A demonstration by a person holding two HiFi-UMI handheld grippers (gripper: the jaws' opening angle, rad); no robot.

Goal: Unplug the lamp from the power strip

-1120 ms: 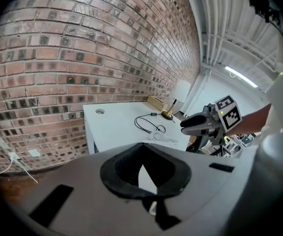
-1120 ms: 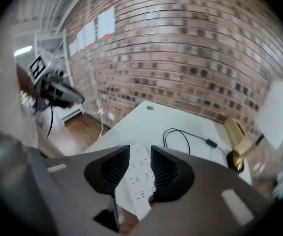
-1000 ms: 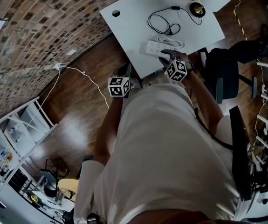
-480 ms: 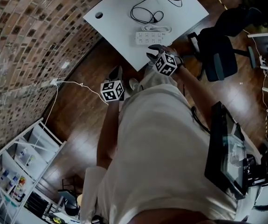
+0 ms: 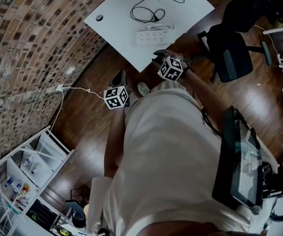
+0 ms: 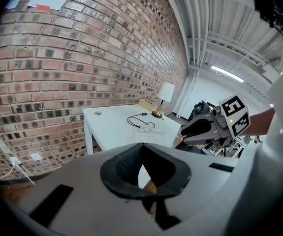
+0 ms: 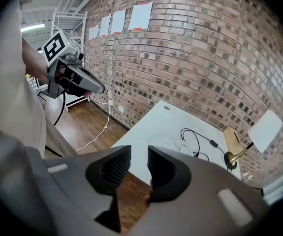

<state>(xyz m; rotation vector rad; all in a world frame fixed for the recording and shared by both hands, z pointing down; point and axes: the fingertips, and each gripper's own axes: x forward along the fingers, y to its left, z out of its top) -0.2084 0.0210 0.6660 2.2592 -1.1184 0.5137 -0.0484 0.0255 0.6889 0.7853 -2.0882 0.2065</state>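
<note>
Left gripper: jaws closed tip to tip, nothing in them, held over the wooden floor, short of the white table. Right gripper: jaws have just been closing a little and stand a narrow gap apart, nothing between the pads; it hangs at the near edge of that table, tilted down toward it. Power strip: white, lying flat on the tabletop toward the near edge, its own white cord bunched just beside it. Lamp: white shade, brass base, standing at the far corner of the table, which runs along the brick wall. Black lamp cord: looped on the tabletop between the lamp base and the strip; whether its plug sits in the strip cannot be told. Dark office chair: on the floor to the right of the table. Both grippers are apart from strip and cord.
</note>
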